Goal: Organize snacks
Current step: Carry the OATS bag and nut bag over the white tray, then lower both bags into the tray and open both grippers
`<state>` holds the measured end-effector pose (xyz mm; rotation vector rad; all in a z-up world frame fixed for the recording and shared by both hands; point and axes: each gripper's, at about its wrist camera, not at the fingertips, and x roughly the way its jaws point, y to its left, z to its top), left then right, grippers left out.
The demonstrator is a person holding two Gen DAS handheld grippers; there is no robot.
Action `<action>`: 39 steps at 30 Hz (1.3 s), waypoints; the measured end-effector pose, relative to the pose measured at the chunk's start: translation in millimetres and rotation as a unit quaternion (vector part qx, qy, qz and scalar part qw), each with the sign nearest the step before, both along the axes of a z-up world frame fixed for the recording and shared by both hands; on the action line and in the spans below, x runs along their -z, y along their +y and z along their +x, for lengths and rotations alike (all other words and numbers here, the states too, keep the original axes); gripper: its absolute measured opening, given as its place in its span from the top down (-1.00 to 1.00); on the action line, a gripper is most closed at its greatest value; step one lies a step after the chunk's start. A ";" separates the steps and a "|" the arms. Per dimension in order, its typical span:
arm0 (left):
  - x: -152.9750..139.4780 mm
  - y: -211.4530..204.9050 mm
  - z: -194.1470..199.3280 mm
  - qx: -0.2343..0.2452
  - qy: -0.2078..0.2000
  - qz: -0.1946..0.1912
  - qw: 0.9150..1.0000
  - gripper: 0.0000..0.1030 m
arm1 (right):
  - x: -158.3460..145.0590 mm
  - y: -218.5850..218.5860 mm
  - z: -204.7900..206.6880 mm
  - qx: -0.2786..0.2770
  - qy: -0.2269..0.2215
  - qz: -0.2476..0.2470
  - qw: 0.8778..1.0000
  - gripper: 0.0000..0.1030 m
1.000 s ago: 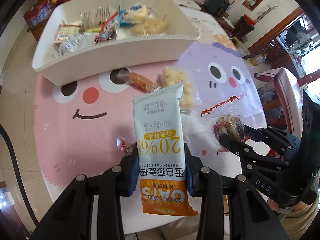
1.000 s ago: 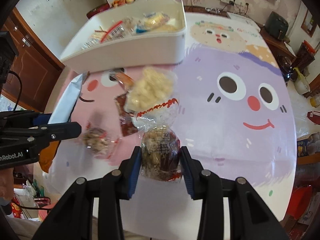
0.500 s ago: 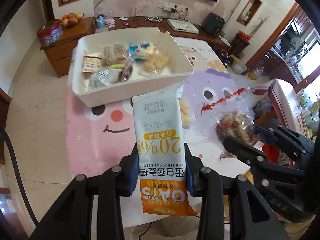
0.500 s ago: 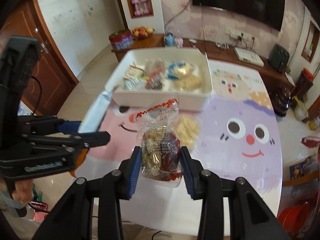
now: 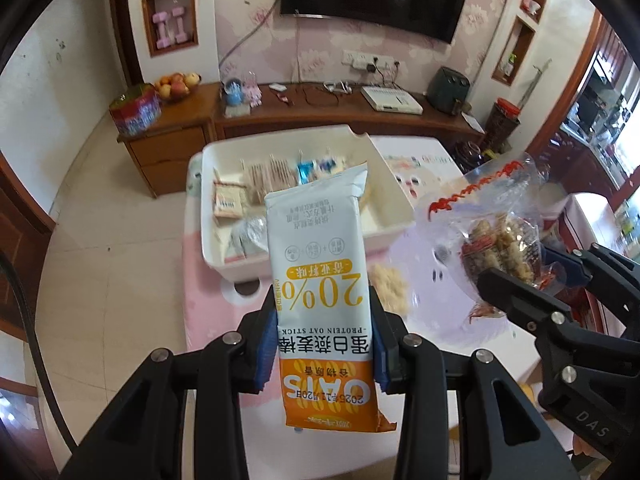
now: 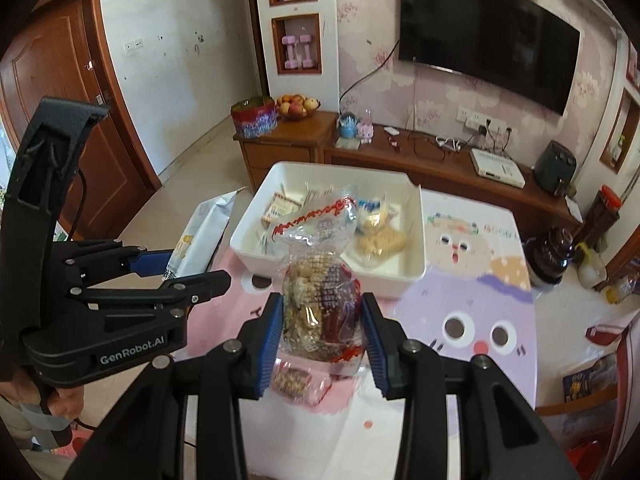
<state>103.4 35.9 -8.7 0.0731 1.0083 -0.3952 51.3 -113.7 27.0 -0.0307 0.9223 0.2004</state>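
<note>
We note the left tool (image 5: 325,346) pinching the oat stick packet (image 5: 320,280), the right tool (image 6: 322,334) pinching the clear nut-snack bag (image 6: 320,300); both above the counter (image 6: 460,380) before the white bin (image 6: 416,240).

Place: a home living room
Signs: wall-mounted TV (image 6: 486,36) — wooden sideboard (image 6: 400,156) with fruit bowl (image 6: 298,106) — cartoon tablecloth (image 6: 480,304), tiled floor

lift: you raise both grippers well above the pink-and-lilac cartoon tablecloth (image 6: 500,292) | load: white-and-orange oat stick packet (image 5: 320,292) and clear bag of nutty brittle (image 6: 320,308) now hang in the air | view: white rectangular plastic bin (image 6: 416,236) drops lower, wall and television appear
</note>
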 end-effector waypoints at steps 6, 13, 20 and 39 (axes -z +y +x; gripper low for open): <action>-15.0 -4.5 39.2 -0.031 -0.021 0.001 0.999 0.28 | -12.1 -9.0 43.4 -0.002 -0.012 0.000 1.000 0.24; -13.0 -15.1 102.4 -0.069 -0.038 0.020 0.997 0.28 | -6.4 -33.1 115.8 0.028 -0.013 0.023 0.999 0.24; 21.8 -22.0 161.6 -0.099 -0.012 0.050 0.994 0.27 | 34.0 -51.6 177.0 0.063 0.023 0.035 0.997 0.24; 85.5 -11.0 205.6 -0.161 0.055 0.051 0.984 -0.61 | 102.5 -42.8 222.2 0.034 0.099 0.006 0.995 0.11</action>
